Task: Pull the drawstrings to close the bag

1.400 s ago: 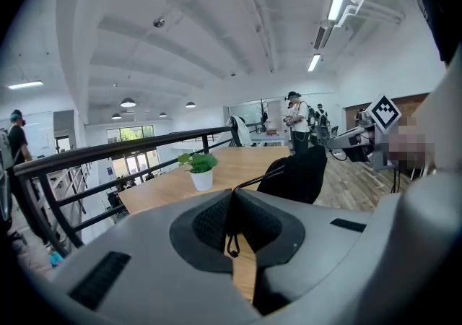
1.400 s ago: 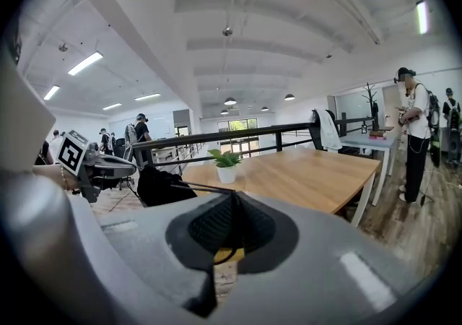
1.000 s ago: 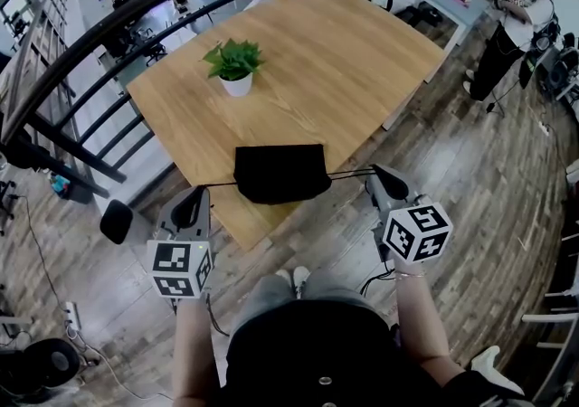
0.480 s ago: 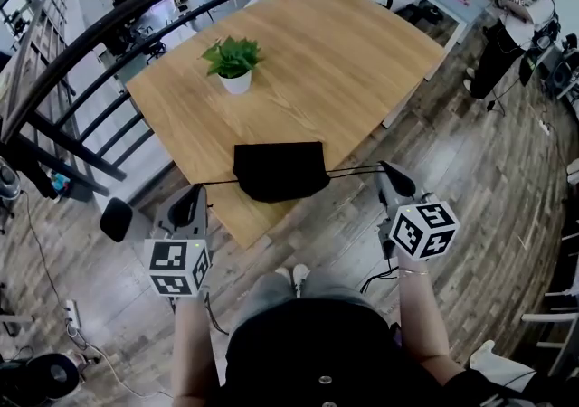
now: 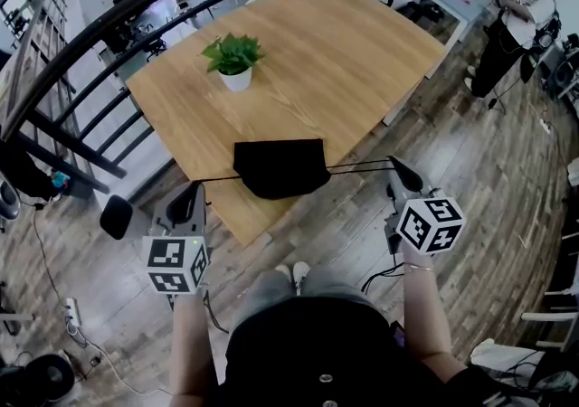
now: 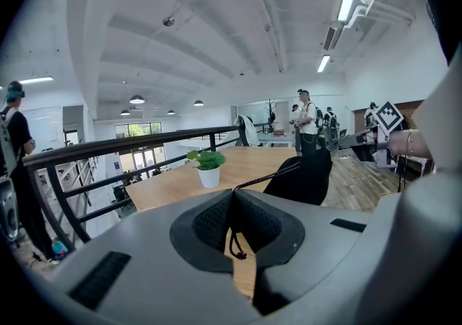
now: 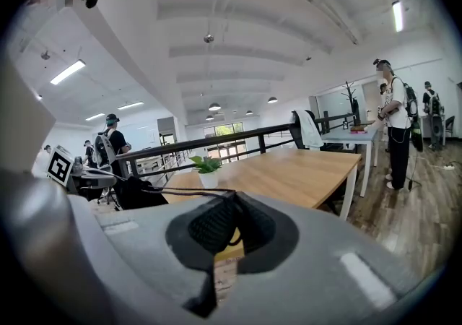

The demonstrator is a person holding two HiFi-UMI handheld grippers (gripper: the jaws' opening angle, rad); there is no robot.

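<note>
Fingers [image 6: 206,221] of left gripper [image 5: 194,204] clenched on left drawstring [image 5: 217,180], knotted end dangling between pads; fingers [image 7: 209,226] of right gripper [image 5: 403,176] clenched on right drawstring [image 5: 357,166]. Both cords taut, running to black bag [image 5: 279,168] at lower centre of frame, on near corner of bench [image 5: 344,61]. Bag likely light, soft, limp; may slide on smooth wood. Thin cords slippery, best held near knots. Upper left on bench: potted plant [image 5: 234,62]. Room: plank floor [image 5: 507,188], black railing [image 5: 99,43], person [image 5: 516,21] upper right
</note>
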